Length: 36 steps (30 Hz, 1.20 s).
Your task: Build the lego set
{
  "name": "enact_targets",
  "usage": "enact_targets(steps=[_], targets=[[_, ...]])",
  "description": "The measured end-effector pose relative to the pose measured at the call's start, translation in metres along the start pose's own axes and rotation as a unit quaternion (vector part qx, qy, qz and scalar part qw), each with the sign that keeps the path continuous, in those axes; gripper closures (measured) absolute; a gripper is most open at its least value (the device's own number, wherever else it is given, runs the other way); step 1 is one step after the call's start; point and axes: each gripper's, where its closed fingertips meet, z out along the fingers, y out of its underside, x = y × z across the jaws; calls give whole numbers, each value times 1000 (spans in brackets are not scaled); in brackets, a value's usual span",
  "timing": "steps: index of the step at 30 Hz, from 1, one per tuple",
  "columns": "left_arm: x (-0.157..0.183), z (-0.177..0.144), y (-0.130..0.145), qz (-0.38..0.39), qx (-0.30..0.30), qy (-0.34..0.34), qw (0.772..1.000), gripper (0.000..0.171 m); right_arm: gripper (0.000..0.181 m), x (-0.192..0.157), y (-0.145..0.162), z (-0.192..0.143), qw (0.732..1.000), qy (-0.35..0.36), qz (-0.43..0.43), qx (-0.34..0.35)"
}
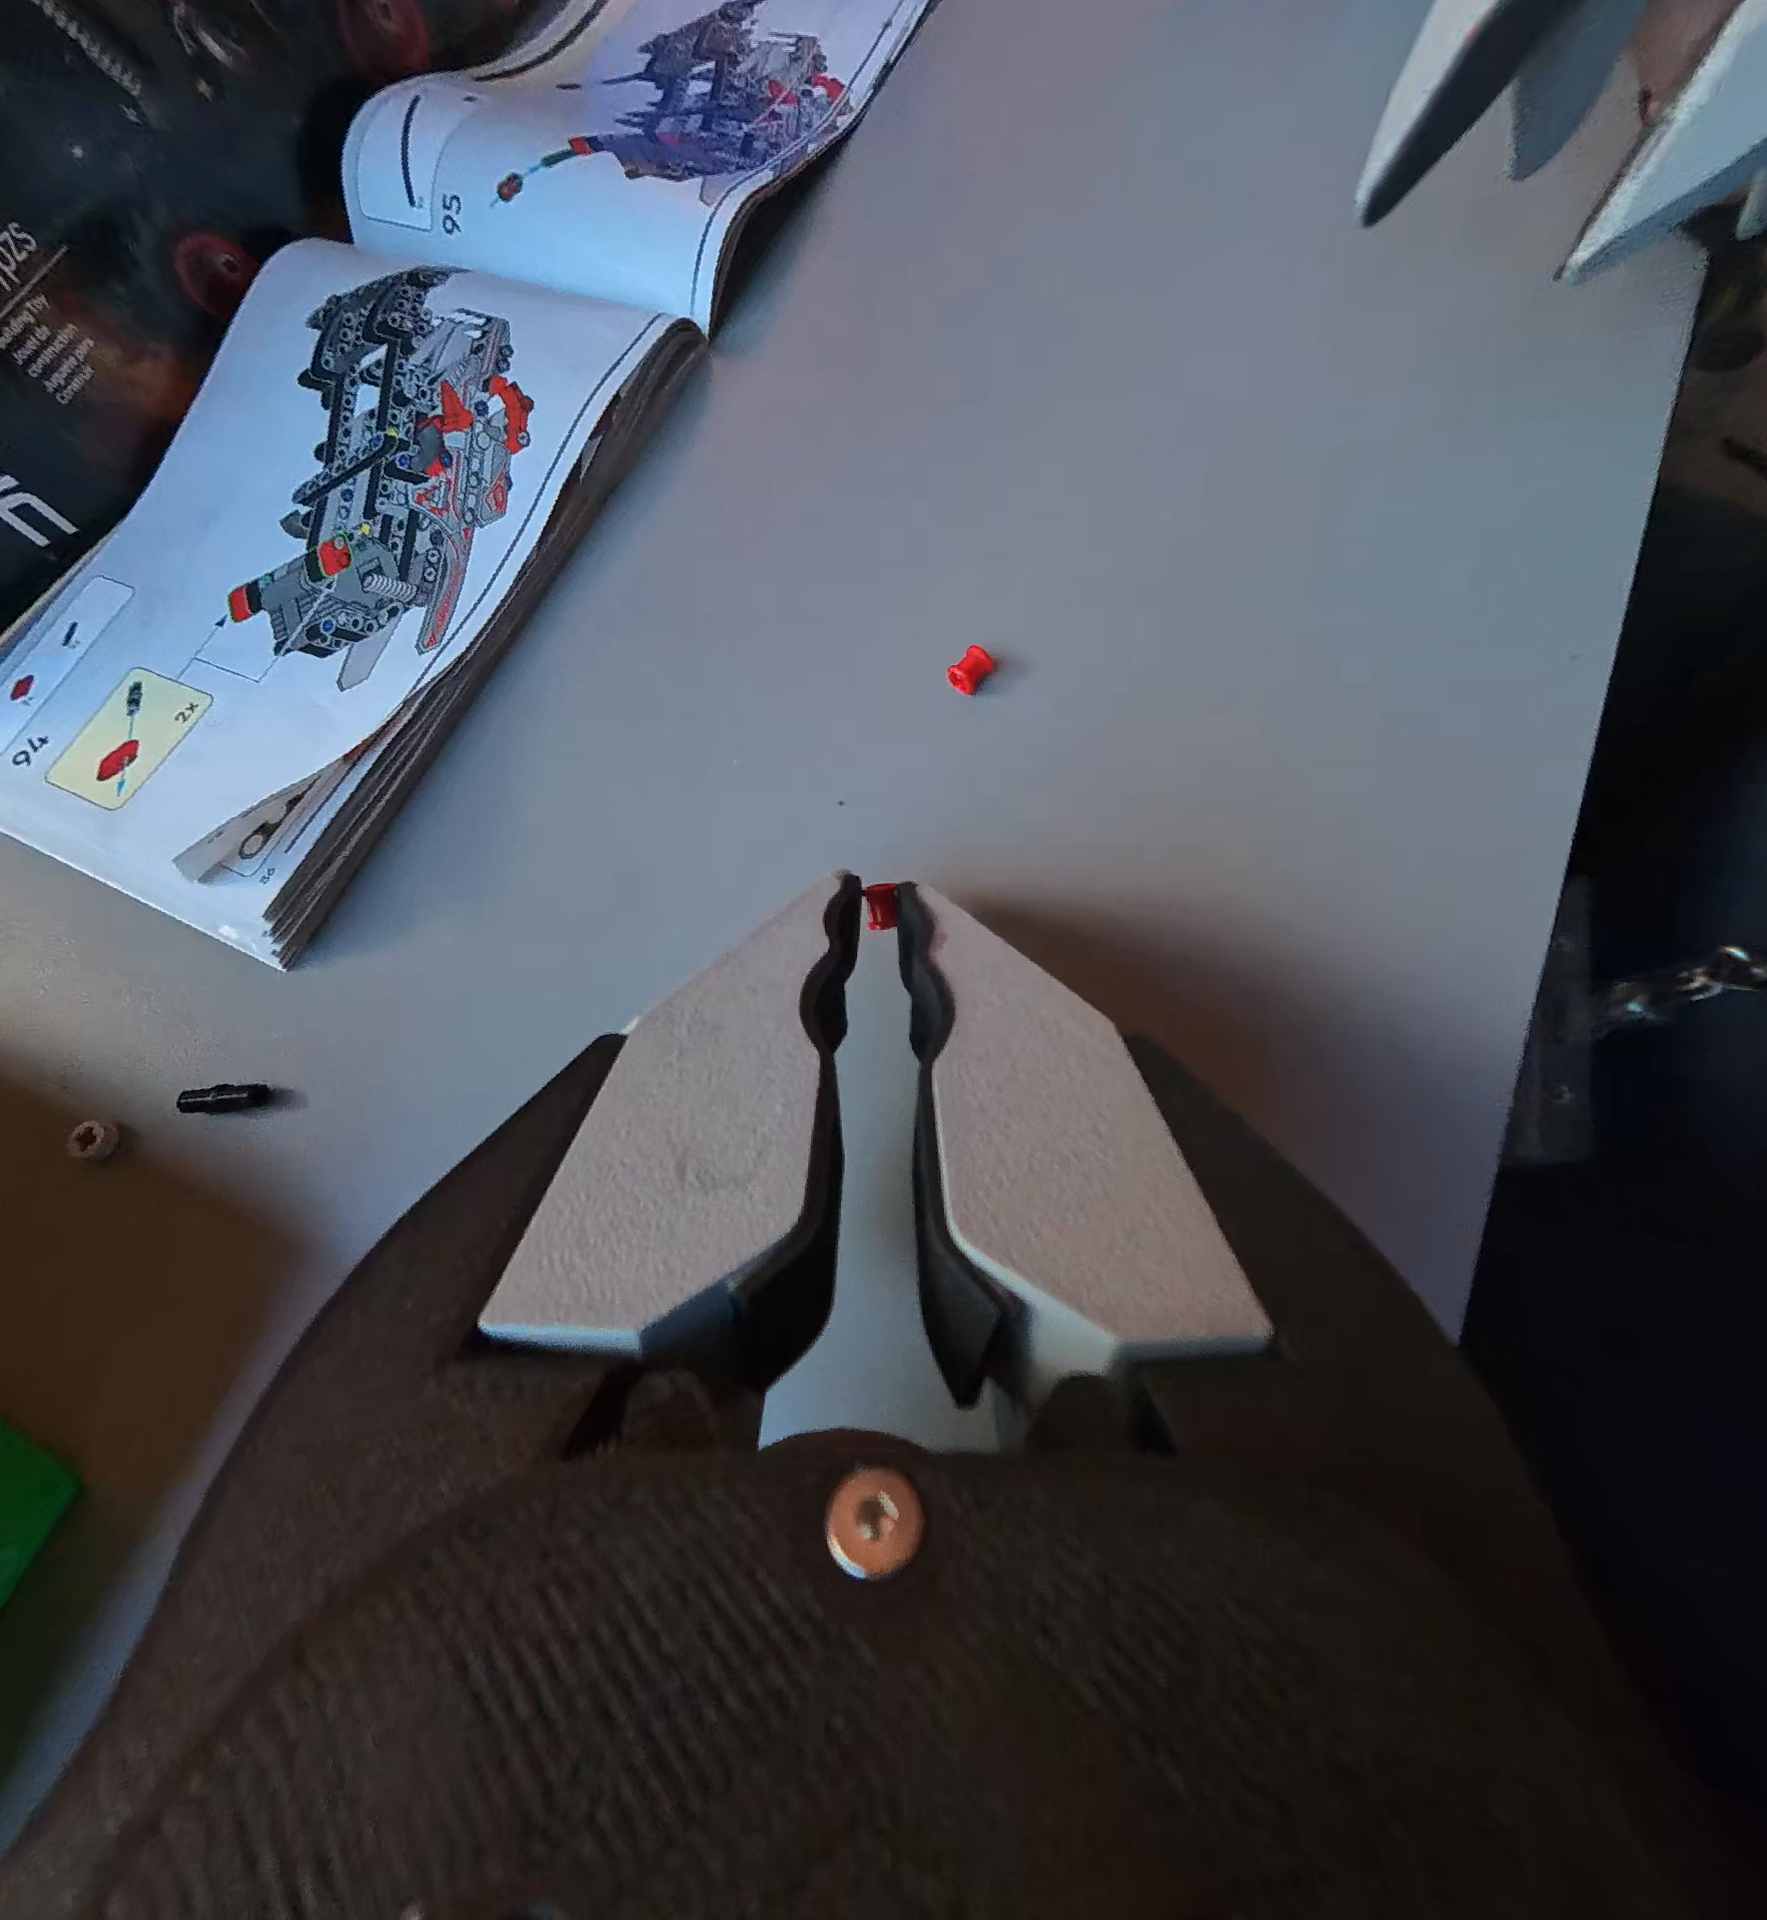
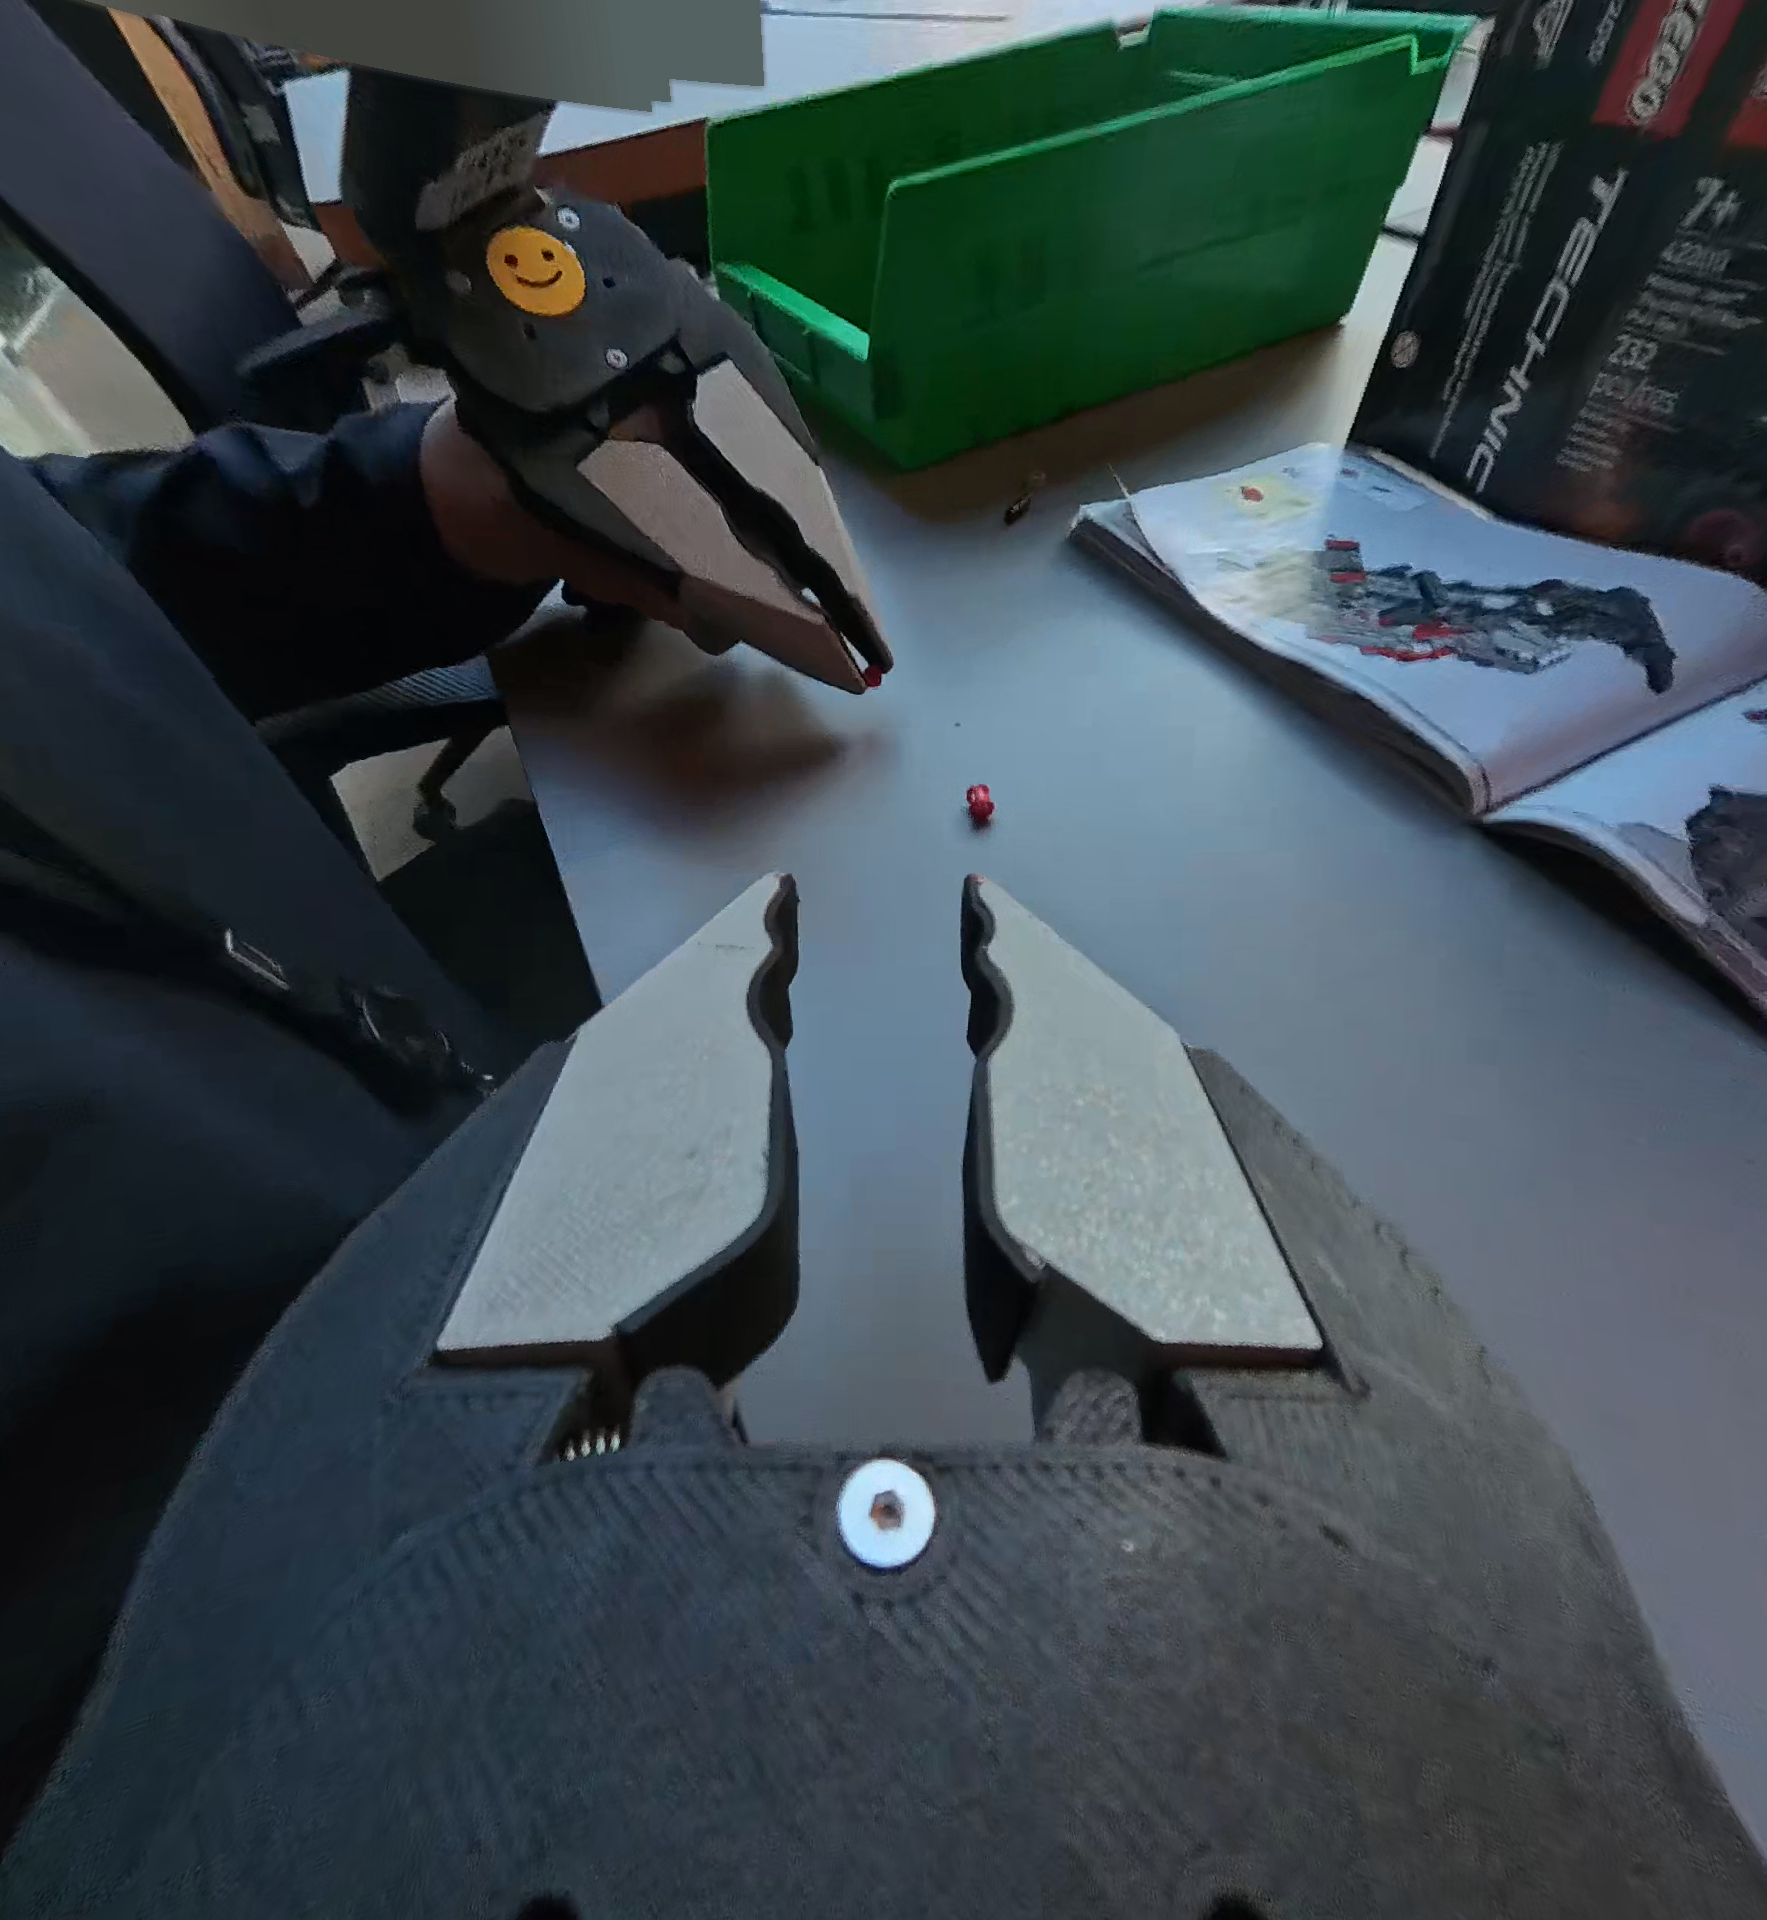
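Your left gripper (image 1: 879, 902) pinches a red bush (image 1: 880, 906) at its very tips, ready for mating. Your right gripper (image 2: 879, 883) gapes empty, aimed at the spare bush (image 2: 980, 803) just beyond, probably to grab it.

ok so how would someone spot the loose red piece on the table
Start at the open instruction booklet on the grey table. The loose red bush lies alone on bare tabletop beside it, ahead of the left gripper, whose tips pinch a second red piece.
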Motion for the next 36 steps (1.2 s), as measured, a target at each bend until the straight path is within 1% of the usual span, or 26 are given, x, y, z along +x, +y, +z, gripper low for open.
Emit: enact_targets(steps=[2,5,7,15,23,30,36], targets=[[1,0,1,-1,-2,3,1000,168,155,4,-5,5,1000,8,-17,8],[2,1,1,-7,-2,14,1000,168,152,7,1,14,1000,-2,-16,-22],[2,0,0,-13,-1,19,1000,168,152,8,1,18,1000,-5,-15,-26],[3,6,7,-25,-27,35,999,168,151,12,0,18,1000,-4,-4,-24],[2,7,7,-27,-31,33,999,168,152,8,18,18,997,25,-20,-77],[3,8,8,-30,-34,38,998,168,152,-5,53,23,985,53,-26,-159],[3,8,8,-36,-35,45,998,168,152,-8,52,20,988,52,-20,-143]])
